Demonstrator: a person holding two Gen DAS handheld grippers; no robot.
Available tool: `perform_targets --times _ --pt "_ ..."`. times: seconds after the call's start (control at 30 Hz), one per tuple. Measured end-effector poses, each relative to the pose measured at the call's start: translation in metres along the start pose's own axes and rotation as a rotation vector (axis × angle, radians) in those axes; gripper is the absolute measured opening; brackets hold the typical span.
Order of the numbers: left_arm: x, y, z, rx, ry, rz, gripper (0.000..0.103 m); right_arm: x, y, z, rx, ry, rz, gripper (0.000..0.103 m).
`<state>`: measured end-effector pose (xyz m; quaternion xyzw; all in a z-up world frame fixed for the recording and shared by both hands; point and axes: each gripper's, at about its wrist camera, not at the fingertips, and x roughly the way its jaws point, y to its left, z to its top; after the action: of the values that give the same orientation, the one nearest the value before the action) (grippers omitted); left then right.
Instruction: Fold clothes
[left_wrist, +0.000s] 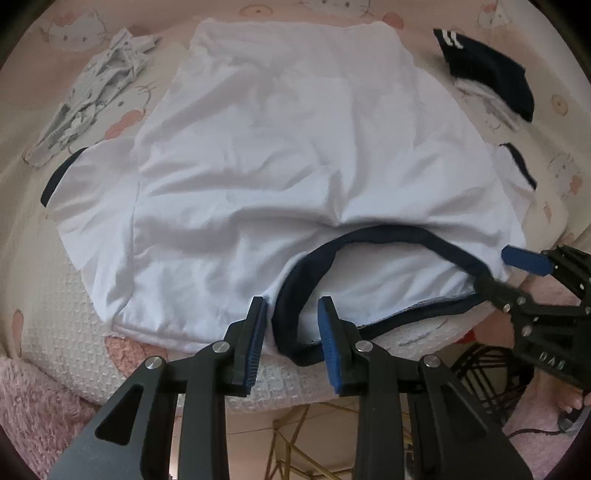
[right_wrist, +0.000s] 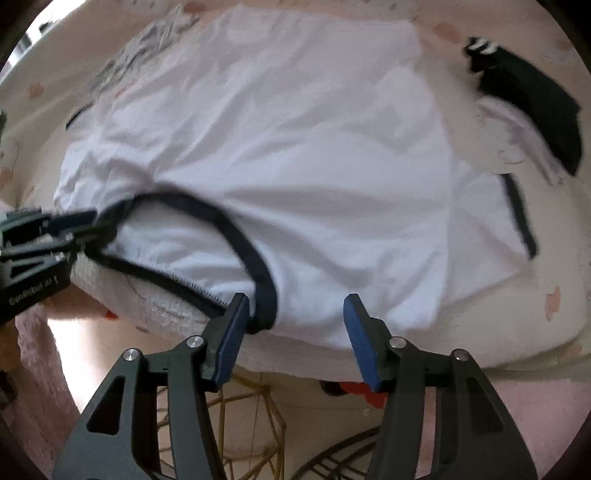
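Note:
A white T-shirt (left_wrist: 295, 147) (right_wrist: 295, 129) with navy trim lies spread flat on the bed. Its navy collar (left_wrist: 369, 236) (right_wrist: 229, 229) curves along the near edge. My left gripper (left_wrist: 293, 317) points down with its blue pads on either side of the collar's left end, a gap still showing, so it is open. In the right wrist view my left gripper (right_wrist: 92, 225) is blurred at that same end. My right gripper (right_wrist: 295, 314) stands open astride the collar's right end and the white shoulder cloth. In the left wrist view, the right gripper (left_wrist: 498, 273) straddles the shirt's edge.
A grey-and-white patterned garment (left_wrist: 92, 99) lies at the far left. A navy garment with white stripes (left_wrist: 487, 70) (right_wrist: 532, 96) lies at the far right. The cat-print bed cover (left_wrist: 74, 29) is underneath. Below the bed's near edge are a pink fluffy rug (left_wrist: 37, 398) and a wire frame (right_wrist: 240, 424).

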<state>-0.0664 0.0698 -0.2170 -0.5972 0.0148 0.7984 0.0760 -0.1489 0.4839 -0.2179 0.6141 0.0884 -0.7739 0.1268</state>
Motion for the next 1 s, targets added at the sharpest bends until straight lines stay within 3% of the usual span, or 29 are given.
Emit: perform_targets --times 0.03,0.13,0.27,0.37,0.47,0.53,0.63,0.73,0.83,0.9,1.0 --pt "-0.001 0.0 0.0 -0.001 -0.005 0.005 0.017 0.004 0.002 0.001 -0.005 0.01 0.016 0.034" --pt "-0.008 0.001 0.001 -0.012 -0.031 0.003 0.009 0.007 0.006 0.004 -0.02 0.005 0.048 0.021" --pt "-0.021 0.007 0.005 -0.036 -0.058 0.005 0.005 0.01 0.007 0.007 -0.011 0.01 0.102 0.019" --pt "-0.018 0.02 0.002 -0.055 -0.024 0.019 0.005 0.013 0.011 0.009 -0.029 0.024 0.145 0.019" --pt "-0.009 0.032 -0.002 -0.075 0.033 0.028 0.005 0.014 0.018 0.009 -0.062 0.033 0.16 0.023" --pt "0.003 0.038 -0.004 -0.09 0.092 0.019 0.006 0.011 0.017 0.01 -0.059 0.039 0.172 0.033" --pt "-0.006 0.041 0.0 -0.099 0.079 -0.022 0.006 0.001 -0.012 0.012 0.058 0.018 0.224 0.043" --pt "-0.019 0.039 0.007 -0.096 0.019 -0.048 0.007 -0.014 -0.037 0.003 0.201 -0.051 0.268 0.043" --pt "-0.023 0.032 0.021 -0.077 -0.043 -0.055 0.007 -0.007 -0.057 0.01 0.296 -0.073 0.207 0.043" --pt "-0.018 0.025 0.029 -0.062 -0.059 -0.051 0.007 0.004 -0.048 0.015 0.245 -0.028 0.135 0.043" --pt "-0.003 0.026 0.027 -0.066 -0.012 -0.032 0.007 0.023 -0.023 0.018 0.114 0.045 0.079 0.047"
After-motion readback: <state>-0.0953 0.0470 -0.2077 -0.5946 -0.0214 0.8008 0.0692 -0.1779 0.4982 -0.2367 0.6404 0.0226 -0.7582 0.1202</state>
